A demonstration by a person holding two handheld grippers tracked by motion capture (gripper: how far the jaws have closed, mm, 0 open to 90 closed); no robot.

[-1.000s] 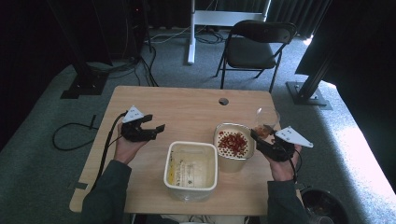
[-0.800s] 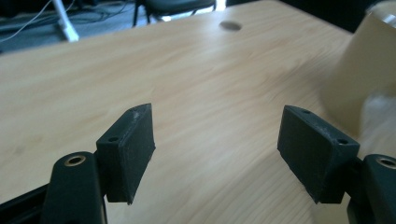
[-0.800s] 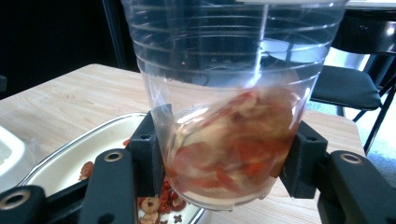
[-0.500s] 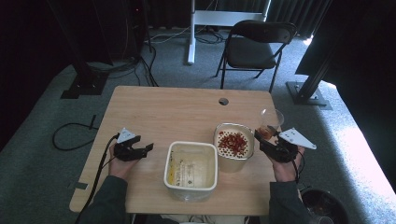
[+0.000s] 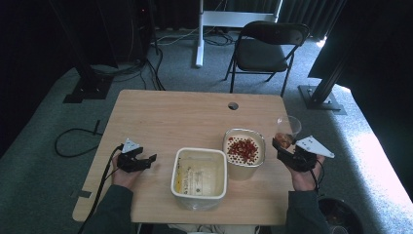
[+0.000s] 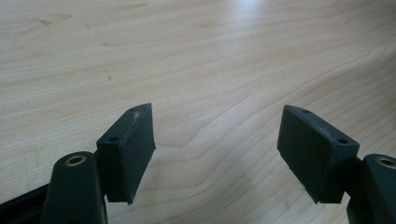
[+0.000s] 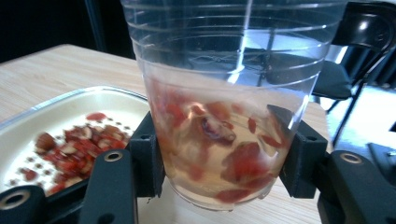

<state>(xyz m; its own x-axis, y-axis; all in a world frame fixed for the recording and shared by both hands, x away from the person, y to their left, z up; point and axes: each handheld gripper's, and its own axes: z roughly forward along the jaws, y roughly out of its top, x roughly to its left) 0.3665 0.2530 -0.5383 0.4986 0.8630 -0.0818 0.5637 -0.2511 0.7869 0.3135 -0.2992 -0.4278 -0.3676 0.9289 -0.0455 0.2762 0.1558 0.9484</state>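
The right claw [image 5: 286, 148] grips the upright clear cup [image 7: 224, 107] of red fruit just right of the metal bowl [image 5: 243, 151], while the left claw [image 5: 141, 162] rests open, empty, well apart on the tabletop [image 5: 185, 117].

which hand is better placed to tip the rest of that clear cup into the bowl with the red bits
Right. The right gripper already clamps the clear cup beside the bowl. The left gripper is open over bare table, far side of the empty tub.
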